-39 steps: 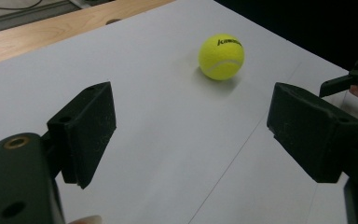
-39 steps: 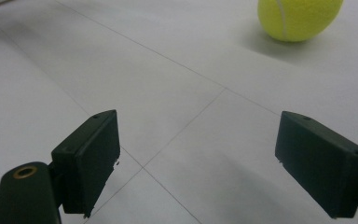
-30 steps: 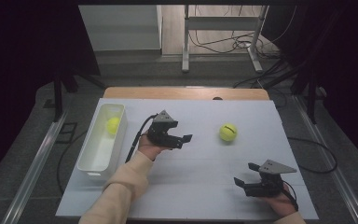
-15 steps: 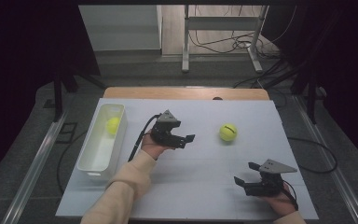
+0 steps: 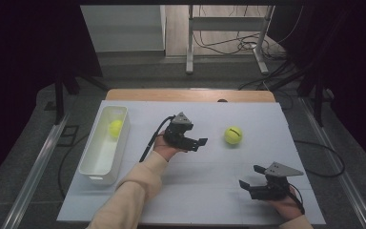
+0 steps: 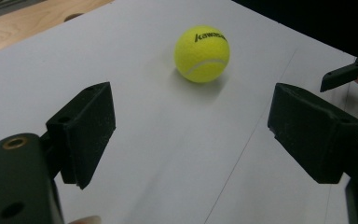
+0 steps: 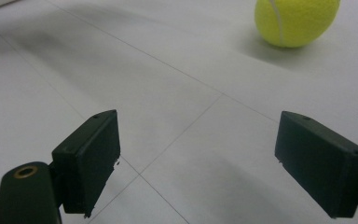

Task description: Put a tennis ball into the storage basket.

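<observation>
A yellow tennis ball lies on the white table top, right of centre. My left gripper hovers open just left of that ball, jaws pointing at it; its own view shows the tennis ball ahead between the wide-apart jaws. Near the front right, my right gripper rests open with nothing between its jaws, and the tennis ball shows at the upper right of its view. A second yellow ball lies inside the white bin at the left.
The long white bin stands along the table's left side. A wooden strip runs along the far edge. Beyond it are dark floor, cables and a metal stand. A black cable trails from the left gripper.
My left gripper has moved to the right, closer to the loose tennis ball. The right gripper has stayed in place.
</observation>
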Available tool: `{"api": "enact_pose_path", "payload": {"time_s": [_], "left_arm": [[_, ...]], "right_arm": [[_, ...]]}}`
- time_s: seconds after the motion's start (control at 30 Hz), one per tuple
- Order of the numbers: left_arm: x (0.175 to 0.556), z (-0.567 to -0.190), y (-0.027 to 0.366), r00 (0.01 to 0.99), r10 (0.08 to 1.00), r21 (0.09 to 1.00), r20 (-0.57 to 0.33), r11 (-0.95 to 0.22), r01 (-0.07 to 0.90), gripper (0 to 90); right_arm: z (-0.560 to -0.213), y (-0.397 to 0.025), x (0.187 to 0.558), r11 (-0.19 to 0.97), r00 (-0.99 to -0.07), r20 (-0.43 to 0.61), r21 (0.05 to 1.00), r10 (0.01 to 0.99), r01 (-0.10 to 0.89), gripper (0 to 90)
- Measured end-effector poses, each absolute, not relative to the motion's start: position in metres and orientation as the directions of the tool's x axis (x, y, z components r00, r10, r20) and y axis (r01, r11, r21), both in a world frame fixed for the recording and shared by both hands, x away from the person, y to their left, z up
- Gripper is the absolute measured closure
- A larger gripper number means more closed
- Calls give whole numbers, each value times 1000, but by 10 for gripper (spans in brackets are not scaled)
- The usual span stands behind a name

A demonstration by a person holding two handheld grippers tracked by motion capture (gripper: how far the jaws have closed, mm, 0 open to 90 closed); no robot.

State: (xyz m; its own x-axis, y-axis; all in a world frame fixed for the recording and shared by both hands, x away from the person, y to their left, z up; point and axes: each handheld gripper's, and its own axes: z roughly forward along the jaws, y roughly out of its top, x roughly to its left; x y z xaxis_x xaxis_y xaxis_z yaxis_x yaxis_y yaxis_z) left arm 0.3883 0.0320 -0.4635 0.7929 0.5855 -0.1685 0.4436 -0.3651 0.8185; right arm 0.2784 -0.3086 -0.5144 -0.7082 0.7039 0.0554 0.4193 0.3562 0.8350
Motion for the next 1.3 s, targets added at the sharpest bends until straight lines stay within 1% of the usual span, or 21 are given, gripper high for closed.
{"api": "enact_pose_path", "payload": {"time_s": [0.47, 1.3], "left_arm": [[396, -475, 8, 812, 557, 795, -175, -406, 450, 155], [411, -480, -22, 819, 551, 783, -162, -433, 446, 156]], "right_arm": [[-514, -309, 276, 358, -708, 53, 835, 704, 418, 144], [-514, -310, 275, 358, -709, 57, 834, 702, 421, 144]]}}
